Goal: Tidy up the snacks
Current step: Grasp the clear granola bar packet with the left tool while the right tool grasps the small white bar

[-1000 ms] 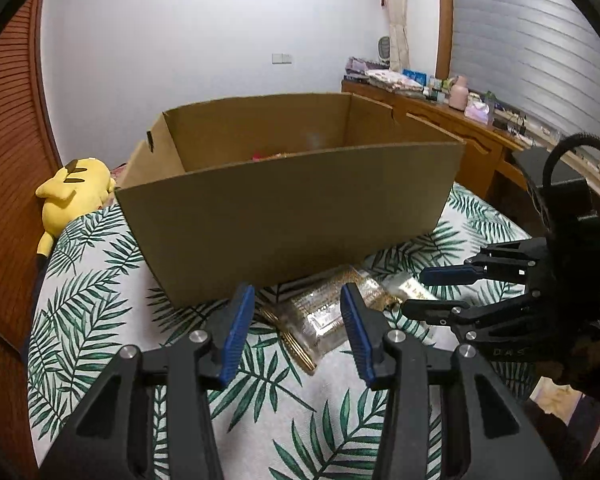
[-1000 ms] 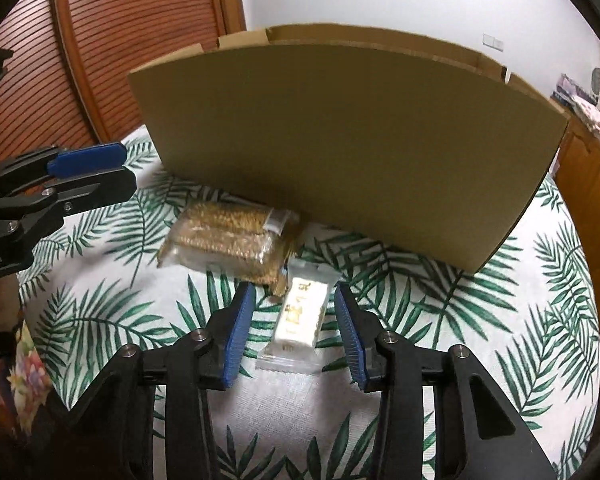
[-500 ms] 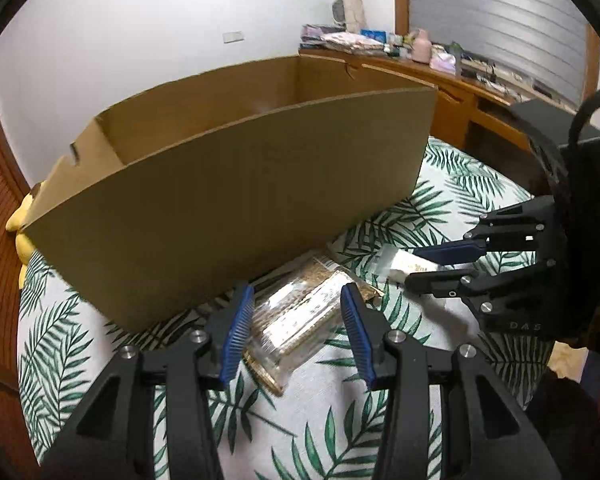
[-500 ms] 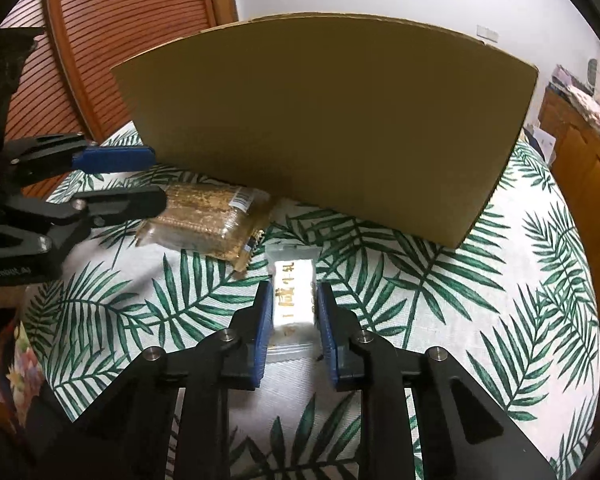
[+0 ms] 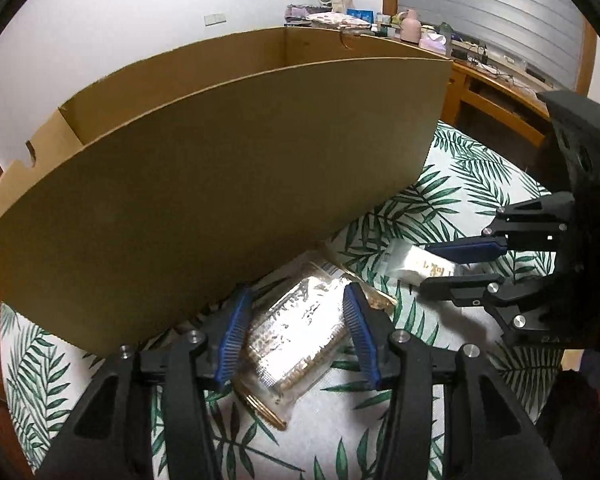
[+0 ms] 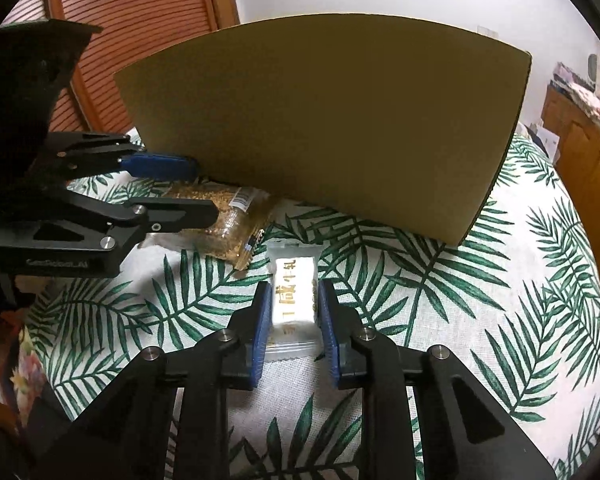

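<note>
Snacks lie outside cardboard box point(image 5: 228, 184); its contents hidden.

The cardboard box point(image 6: 324, 128) hides its own contents (the near wall fills both views), and the white packet's point(image 6: 293, 296) print is unreadable.

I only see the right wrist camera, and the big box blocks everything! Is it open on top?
Observer: Yes, the left wrist camera shows the cardboard box open on top.
Operator: What's behind it?
Observer: A pink bottle on a cluttered wooden desk.
Operator: Is the other gripper squeezing the gold bag?
Observer: No. The left gripper has its jaws open, with the snack bag lying between them.
</note>
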